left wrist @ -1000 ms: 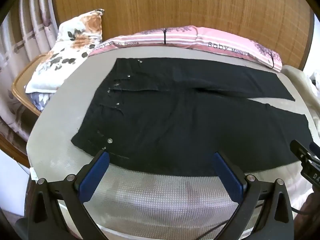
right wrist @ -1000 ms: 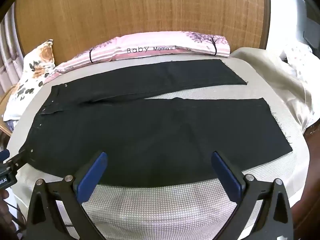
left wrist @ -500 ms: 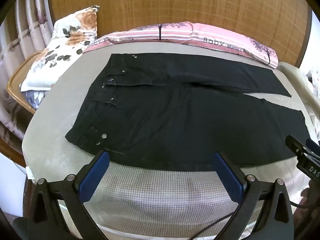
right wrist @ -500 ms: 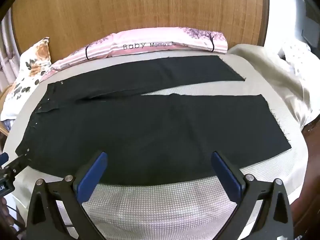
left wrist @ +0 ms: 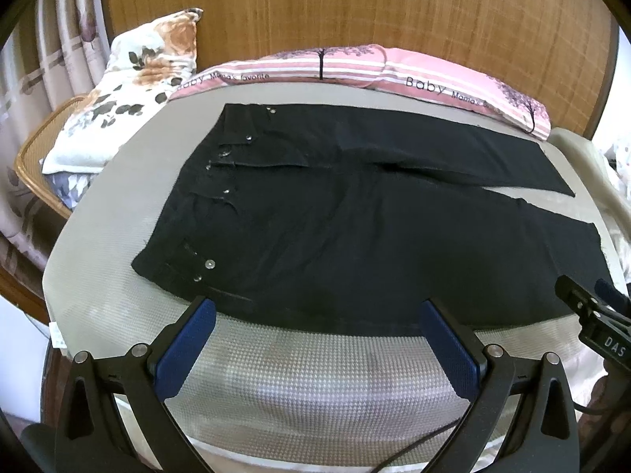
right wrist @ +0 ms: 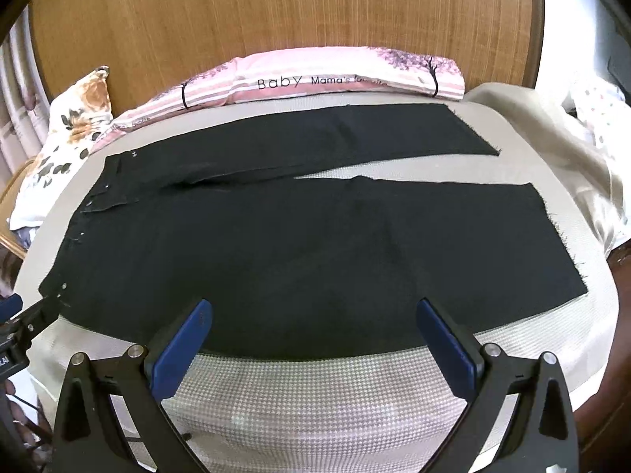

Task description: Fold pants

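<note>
Black pants (left wrist: 355, 228) lie spread flat on a grey bed, waistband with metal studs to the left, both legs running right. They also show in the right wrist view (right wrist: 299, 244). My left gripper (left wrist: 317, 317) is open and empty, just short of the near edge of the pants by the waist. My right gripper (right wrist: 313, 317) is open and empty, over the near edge of the near leg. Each gripper shows at the edge of the other's view.
A pink striped pillow (left wrist: 394, 71) lies along the wooden headboard (left wrist: 355, 8). A floral pillow (left wrist: 130, 90) sits at the far left above a wicker chair (left wrist: 27, 157). A beige blanket (right wrist: 552, 149) is bunched at the right. Checked bedcover (right wrist: 315, 394) lies under the grippers.
Both grippers have shifted only slightly over the near edge of the pants. Both stay open. The pants have not moved.
</note>
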Motion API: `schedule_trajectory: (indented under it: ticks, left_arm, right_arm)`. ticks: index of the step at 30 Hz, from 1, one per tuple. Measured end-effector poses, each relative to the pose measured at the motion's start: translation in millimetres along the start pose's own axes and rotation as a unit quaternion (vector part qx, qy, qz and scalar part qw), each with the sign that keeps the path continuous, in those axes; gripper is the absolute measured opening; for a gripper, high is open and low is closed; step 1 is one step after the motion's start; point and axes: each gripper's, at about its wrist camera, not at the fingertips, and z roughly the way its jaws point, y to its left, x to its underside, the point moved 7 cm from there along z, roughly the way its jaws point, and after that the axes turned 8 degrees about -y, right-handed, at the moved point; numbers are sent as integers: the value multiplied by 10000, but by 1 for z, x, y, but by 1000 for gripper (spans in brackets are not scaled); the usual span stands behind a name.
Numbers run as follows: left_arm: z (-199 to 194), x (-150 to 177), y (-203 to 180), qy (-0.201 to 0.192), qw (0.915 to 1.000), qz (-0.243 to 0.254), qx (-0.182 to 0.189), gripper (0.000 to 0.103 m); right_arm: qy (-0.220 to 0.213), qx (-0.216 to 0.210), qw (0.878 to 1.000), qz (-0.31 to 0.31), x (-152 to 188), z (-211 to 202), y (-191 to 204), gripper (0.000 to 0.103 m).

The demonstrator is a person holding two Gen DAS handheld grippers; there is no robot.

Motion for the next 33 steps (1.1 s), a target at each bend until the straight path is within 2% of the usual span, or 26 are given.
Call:
schedule_trajectory:
  ticks: [4, 11, 16, 33]
  left_arm:
    - [0, -1, -3, -1, 10000, 56, 55, 102]
    - [1, -3, -7, 4, 9999, 155, -43, 102]
    - [4, -3, -7, 36, 9998, 173, -80, 102]
    - [4, -2, -3, 12, 9994, 208, -266, 102]
  right_arm:
    - [-103, 51, 9999, 28, -3, -2, -1, 103]
    - [103, 73, 9999, 118, -3, 3, -5, 103]
    - [-44, 242, 9997, -50, -7, 0, -7, 103]
    - [25, 303, 9995, 57, -8, 4, -15, 103]
